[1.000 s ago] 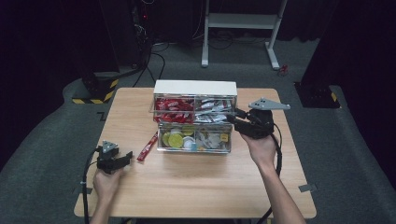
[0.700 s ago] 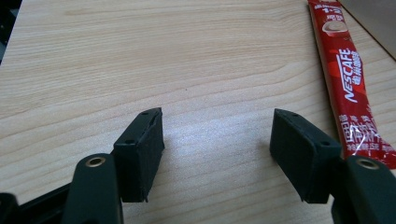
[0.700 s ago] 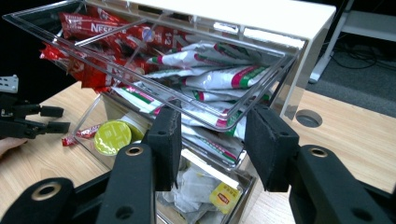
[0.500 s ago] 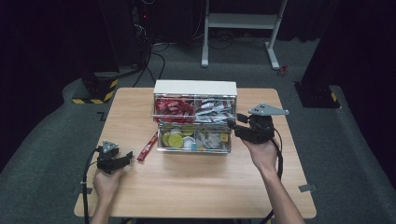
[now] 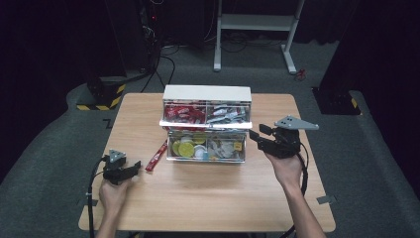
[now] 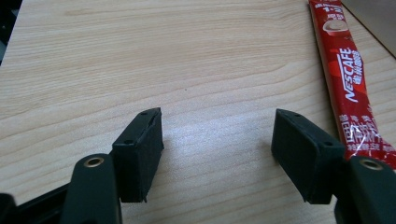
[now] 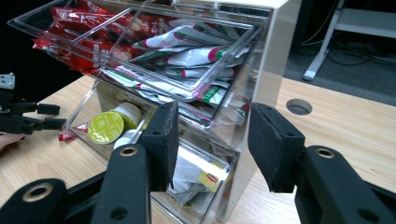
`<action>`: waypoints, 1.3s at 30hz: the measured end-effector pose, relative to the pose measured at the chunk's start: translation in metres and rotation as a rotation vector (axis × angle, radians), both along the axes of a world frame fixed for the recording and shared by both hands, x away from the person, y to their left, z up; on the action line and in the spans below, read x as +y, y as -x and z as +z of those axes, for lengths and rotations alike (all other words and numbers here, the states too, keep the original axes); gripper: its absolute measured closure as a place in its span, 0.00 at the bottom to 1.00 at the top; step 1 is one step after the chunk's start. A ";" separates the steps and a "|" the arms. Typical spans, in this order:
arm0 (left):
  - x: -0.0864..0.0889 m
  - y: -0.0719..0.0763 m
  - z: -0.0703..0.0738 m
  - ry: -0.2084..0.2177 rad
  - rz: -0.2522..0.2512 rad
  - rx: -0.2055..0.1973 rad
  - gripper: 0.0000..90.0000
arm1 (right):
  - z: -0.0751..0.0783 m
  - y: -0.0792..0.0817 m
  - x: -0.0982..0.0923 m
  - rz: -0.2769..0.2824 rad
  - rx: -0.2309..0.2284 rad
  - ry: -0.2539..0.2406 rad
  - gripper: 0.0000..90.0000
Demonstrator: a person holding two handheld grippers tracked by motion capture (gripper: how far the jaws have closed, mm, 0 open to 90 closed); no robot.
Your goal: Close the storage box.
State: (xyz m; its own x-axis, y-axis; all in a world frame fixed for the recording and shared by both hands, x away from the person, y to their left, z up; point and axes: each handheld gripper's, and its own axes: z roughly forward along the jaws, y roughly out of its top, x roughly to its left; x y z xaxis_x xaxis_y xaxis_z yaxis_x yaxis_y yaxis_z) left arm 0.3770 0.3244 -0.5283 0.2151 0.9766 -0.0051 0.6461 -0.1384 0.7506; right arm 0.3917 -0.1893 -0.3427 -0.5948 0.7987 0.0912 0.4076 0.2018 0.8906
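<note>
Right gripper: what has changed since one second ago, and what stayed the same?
The right gripper slid away from the upper drawer toward the near right corner of the clear drawer box, lower than before; its jaws have just been opening, nothing between them. The left gripper, the red coffee stick and both open drawers stayed put.

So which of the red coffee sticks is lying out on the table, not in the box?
The single red coffee stick lying left of the clear box, nearest the left claw; the others fill the upper drawer.
</note>
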 end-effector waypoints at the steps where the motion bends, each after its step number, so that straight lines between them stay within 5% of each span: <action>1: 0.000 0.000 0.000 0.001 0.000 -0.002 0.38 | 0.000 0.001 -0.002 -0.003 -0.003 -0.001 0.59; 23: -0.001 -0.001 0.000 -0.007 -0.013 0.005 0.31 | -0.023 0.007 -0.039 -0.085 -0.029 -0.075 0.56; 39: -0.002 -0.002 -0.001 -0.010 -0.028 0.008 0.27 | -0.061 0.005 -0.059 -0.139 0.027 -0.099 0.53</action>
State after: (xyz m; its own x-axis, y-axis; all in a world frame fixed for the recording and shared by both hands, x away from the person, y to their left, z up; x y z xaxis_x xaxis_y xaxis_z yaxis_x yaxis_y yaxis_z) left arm 0.3785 0.3224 -0.5289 0.2428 0.9701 0.0032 0.6479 -0.1646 0.7437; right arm 0.3864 -0.2479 -0.4033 -0.4753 0.8596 0.1875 0.4491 0.0538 0.8918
